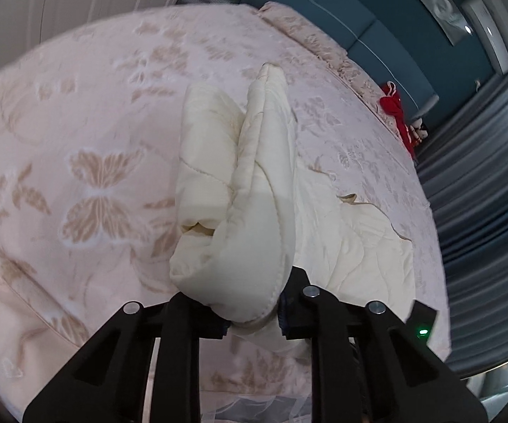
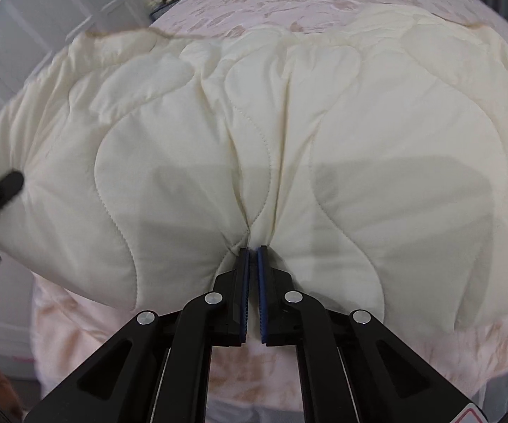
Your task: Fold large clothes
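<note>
Two grippers clamped on one cream quilt

Left gripper (image 1: 254,317) pinches a bunched fold of the cream quilt (image 1: 254,190), which rises ahead over my pink floral bedspread (image 1: 77,123). Right gripper (image 2: 253,257) is closed on the quilt's edge, its padding spreading beyond.

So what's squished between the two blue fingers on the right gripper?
A pinched fold of the cream quilt, seen in the right wrist view between the right gripper fingers.
</note>
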Action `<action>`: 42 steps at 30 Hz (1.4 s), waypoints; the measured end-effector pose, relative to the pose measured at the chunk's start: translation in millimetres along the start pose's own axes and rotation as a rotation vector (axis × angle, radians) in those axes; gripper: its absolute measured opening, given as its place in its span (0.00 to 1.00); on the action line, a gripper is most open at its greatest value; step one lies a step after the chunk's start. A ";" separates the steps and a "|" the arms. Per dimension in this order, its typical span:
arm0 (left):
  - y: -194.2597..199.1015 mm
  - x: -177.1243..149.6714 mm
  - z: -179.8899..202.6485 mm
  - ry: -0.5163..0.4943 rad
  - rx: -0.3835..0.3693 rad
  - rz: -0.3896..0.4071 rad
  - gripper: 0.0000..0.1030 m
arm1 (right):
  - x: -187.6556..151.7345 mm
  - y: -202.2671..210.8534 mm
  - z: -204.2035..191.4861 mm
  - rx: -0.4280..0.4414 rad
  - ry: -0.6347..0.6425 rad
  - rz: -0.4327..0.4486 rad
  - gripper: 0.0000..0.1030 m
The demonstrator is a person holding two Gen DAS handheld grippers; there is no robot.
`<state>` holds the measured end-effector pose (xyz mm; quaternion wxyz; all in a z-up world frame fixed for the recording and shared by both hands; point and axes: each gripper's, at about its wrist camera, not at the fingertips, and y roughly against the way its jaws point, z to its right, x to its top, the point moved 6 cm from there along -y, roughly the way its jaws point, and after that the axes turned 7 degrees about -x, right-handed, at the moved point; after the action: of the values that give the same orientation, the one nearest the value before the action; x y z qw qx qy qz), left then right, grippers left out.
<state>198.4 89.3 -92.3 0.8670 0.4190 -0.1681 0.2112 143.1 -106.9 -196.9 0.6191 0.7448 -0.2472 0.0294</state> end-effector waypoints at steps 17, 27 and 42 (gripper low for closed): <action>8.1 3.0 64.7 -0.107 -0.002 -0.024 0.16 | -22.5 -1.0 20.6 -0.014 0.055 -0.027 0.00; -11.4 -24.5 169.2 -0.341 -0.043 -0.048 0.16 | -31.5 40.4 51.0 0.141 -0.073 -0.008 0.03; -108.4 -95.1 249.4 -0.488 -0.007 -0.230 0.16 | -64.5 101.5 192.3 -0.014 -0.254 0.038 0.03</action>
<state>143.5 -191.7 -60.2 0.8205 0.4709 -0.3239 0.0034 -5.0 -276.9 -171.8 0.5875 0.7333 -0.3378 -0.0553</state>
